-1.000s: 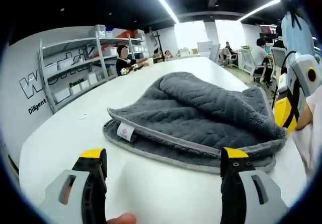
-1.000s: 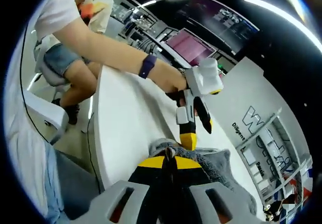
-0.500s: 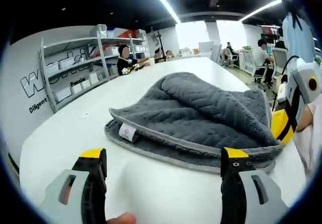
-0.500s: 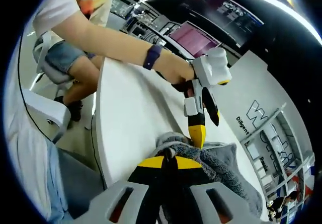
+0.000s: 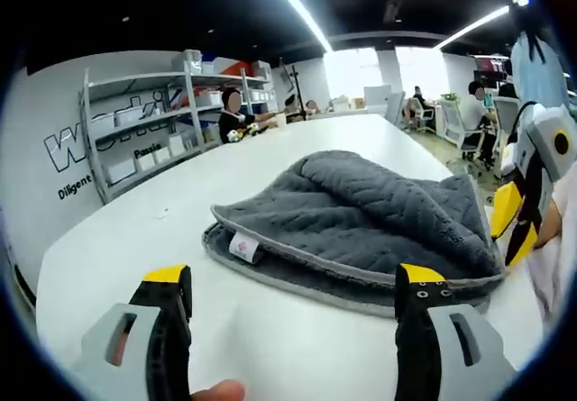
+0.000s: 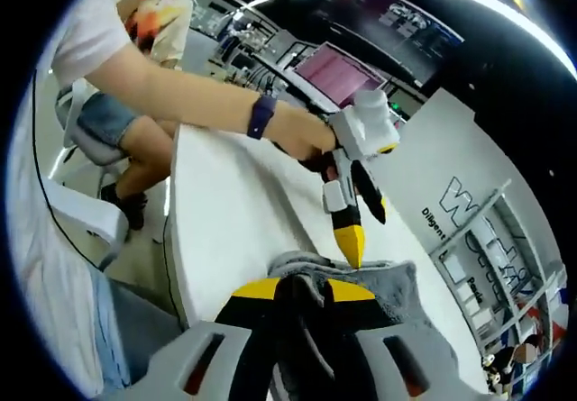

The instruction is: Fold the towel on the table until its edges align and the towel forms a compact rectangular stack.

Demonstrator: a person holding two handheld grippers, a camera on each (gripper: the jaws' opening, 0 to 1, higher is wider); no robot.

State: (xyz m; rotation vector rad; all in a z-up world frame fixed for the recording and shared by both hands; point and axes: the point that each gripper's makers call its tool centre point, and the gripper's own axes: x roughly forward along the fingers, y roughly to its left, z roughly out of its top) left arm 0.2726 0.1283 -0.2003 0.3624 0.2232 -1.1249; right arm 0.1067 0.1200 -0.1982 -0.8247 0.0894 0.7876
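A grey towel lies folded over on the white table, its bound edge and small label facing me. My left gripper stands open just short of the towel's near edge, with nothing between its fingers. At the towel's right end my right gripper shows its yellow fingers apart. In the right gripper view, my right gripper is open, with the towel lying in the gap between its jaws. The left gripper, held in a hand, points down at the towel's far edge.
Metal shelving lines the wall at the left. Seated people and office chairs are at the table's far end. A person's arm with a dark wristband reaches over the table; a chair stands beside it.
My right gripper's jaws, pressed together on the towel before, now stand apart. The towel has settled lower and flatter. The left gripper stays open.
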